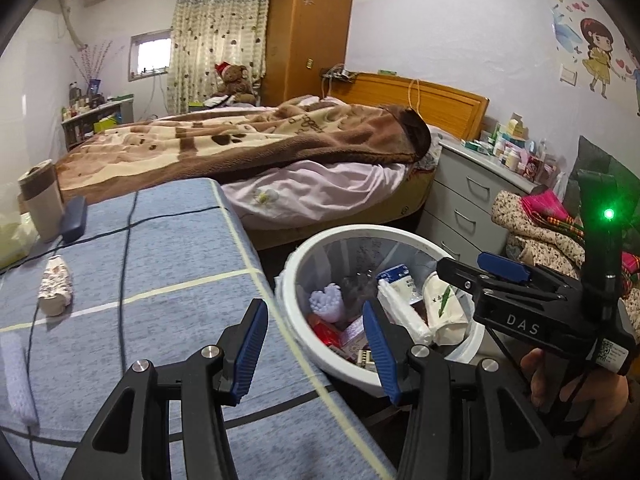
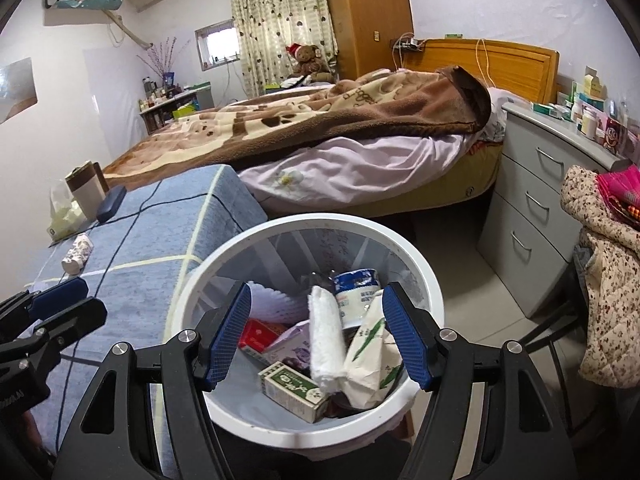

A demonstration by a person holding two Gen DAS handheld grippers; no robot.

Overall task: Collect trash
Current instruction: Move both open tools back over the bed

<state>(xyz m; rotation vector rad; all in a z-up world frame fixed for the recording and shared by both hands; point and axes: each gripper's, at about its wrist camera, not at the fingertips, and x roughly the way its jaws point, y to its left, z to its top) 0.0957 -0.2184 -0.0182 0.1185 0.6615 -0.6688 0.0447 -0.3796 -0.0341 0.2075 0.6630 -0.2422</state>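
A white trash bin [image 2: 224,256] stands on the floor against the blue-covered table [image 1: 168,264]. In it lie a white rolled cloth [image 2: 326,336], a paper bag with green print [image 2: 372,352], a green-and-white box [image 2: 292,390], a red box [image 2: 260,334] and a blue-and-white cup [image 2: 358,284]. My right gripper [image 2: 316,336] hangs open over the bin with nothing between its pads. My left gripper [image 1: 316,352] is open and empty above the table's edge beside the bin [image 1: 316,248]. A small patterned tube [image 1: 56,288] and a white foam sleeve [image 1: 16,376] lie on the table.
A cup [image 1: 40,200], a dark case [image 1: 74,212] and black cables sit at the table's far end. A bed [image 2: 320,128] with a brown blanket lies behind the bin. Grey drawers [image 2: 540,208] and a chair piled with clothes [image 2: 608,264] stand at the right.
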